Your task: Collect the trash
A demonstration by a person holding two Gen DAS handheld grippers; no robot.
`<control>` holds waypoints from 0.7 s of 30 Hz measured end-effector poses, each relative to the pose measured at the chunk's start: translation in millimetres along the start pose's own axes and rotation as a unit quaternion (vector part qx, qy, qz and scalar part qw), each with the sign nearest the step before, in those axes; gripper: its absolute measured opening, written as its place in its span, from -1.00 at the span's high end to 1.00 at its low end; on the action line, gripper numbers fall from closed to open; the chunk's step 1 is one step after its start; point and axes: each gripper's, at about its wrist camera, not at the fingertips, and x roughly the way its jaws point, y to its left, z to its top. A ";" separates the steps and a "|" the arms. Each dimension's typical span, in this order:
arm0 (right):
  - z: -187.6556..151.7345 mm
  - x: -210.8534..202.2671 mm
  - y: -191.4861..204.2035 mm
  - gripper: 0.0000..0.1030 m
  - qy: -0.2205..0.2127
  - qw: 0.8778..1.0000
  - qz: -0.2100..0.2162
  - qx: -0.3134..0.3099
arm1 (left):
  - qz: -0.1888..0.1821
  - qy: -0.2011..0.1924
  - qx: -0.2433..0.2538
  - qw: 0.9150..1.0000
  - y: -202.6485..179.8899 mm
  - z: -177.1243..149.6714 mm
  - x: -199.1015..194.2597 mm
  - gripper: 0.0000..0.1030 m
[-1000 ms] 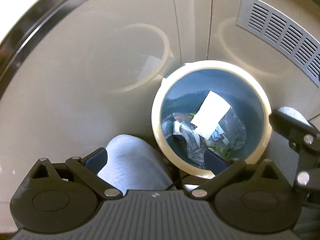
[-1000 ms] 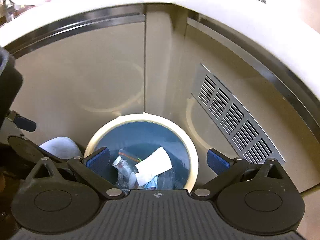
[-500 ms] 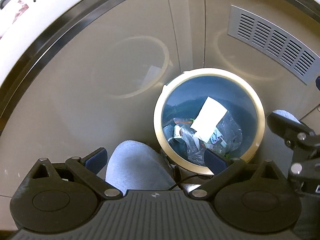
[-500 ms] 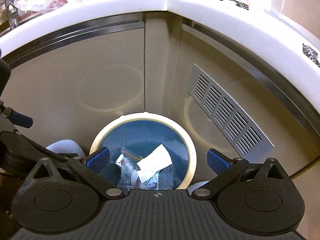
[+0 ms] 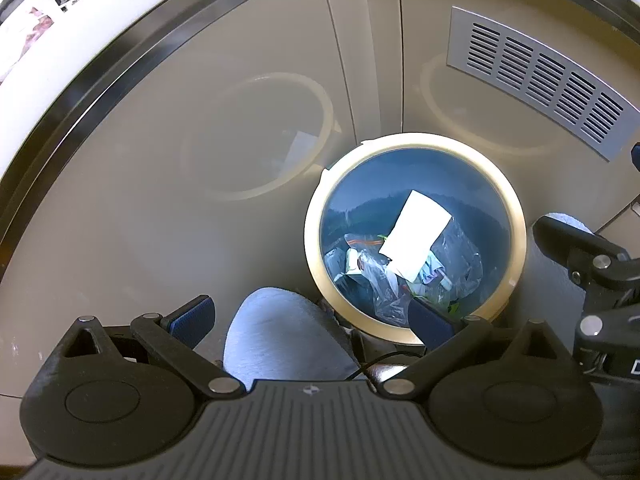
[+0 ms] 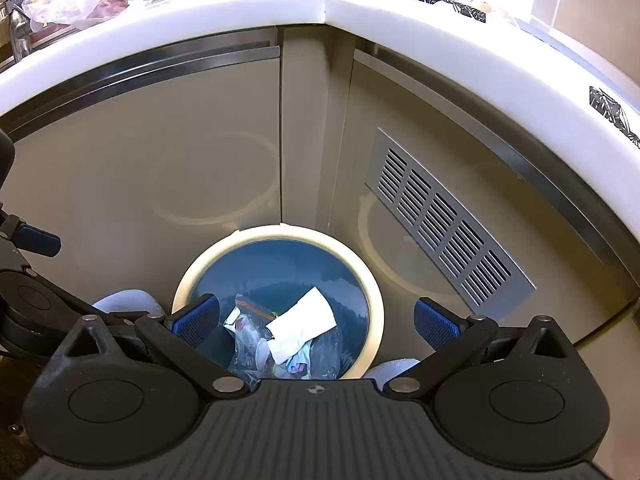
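A round bin with a cream rim and blue inside stands on the floor in the corner of beige cabinets. In it lie a white paper and crumpled clear plastic wrappers. My left gripper hangs open above the bin's near-left edge, with nothing between its fingers. My right gripper is open over the bin too, holding nothing. The right gripper's body shows at the right of the left wrist view.
Beige cabinet doors and a grey vent grille stand behind the bin. A white countertop above carries bags, a screen and dark wrappers. A person's grey slipper is beside the bin.
Both grippers have risen and pulled back from the bin, so it looks smaller and the countertop has come into view. Both stay open and the trash in the bin has not moved.
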 end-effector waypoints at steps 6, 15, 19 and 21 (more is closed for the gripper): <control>0.3 1.6 0.2 -1.00 0.004 1.000 0.002 0.002 | 0.000 0.001 0.000 1.000 0.0 -0.3 -0.2 -0.99; 0.8 5.4 1.0 -1.00 0.010 1.000 0.002 0.003 | -0.001 0.006 0.002 1.000 -0.2 -0.2 3.8 -0.99; 0.6 5.9 1.4 -1.00 0.011 1.000 0.003 0.004 | 0.000 0.006 0.002 1.000 -0.2 0.3 3.9 -0.99; 0.6 6.1 1.7 -1.00 0.012 1.000 0.003 0.004 | -0.001 0.007 0.002 1.000 -0.4 0.4 4.0 -0.99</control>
